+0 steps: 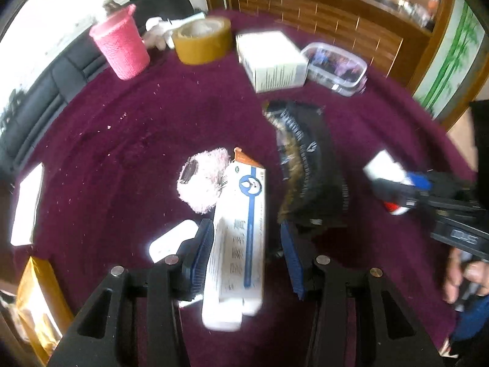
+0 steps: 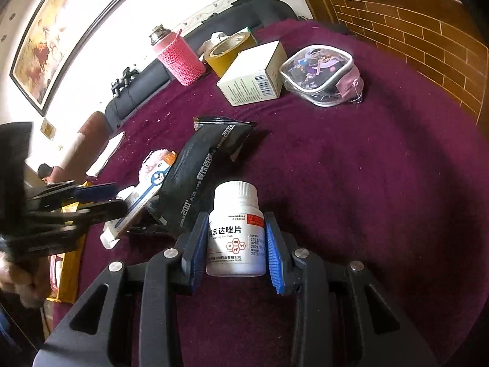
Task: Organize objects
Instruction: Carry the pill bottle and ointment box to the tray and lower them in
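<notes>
My left gripper (image 1: pixel 247 238) stands around a long white and blue box (image 1: pixel 241 241); the left pad touches it, the right pad stands apart, so the jaws are open. The box lies beside a pink fluffy puff (image 1: pixel 203 179) and a black foil pouch (image 1: pixel 308 165). My right gripper (image 2: pixel 235 244) is shut on a white pill bottle (image 2: pixel 237 232) with a red and blue label, held above the purple cloth. The right gripper with the bottle also shows in the left wrist view (image 1: pixel 394 183). The left gripper shows at the left of the right wrist view (image 2: pixel 91 202).
At the far side of the purple tablecloth (image 2: pixel 366 183) stand a pink knitted flask (image 2: pixel 180 61), a brown tape roll (image 2: pixel 226 52), a white carton (image 2: pixel 253 76) and a clear zip pouch (image 2: pixel 321 73). A small white item (image 1: pixel 168 241) lies left of my left gripper.
</notes>
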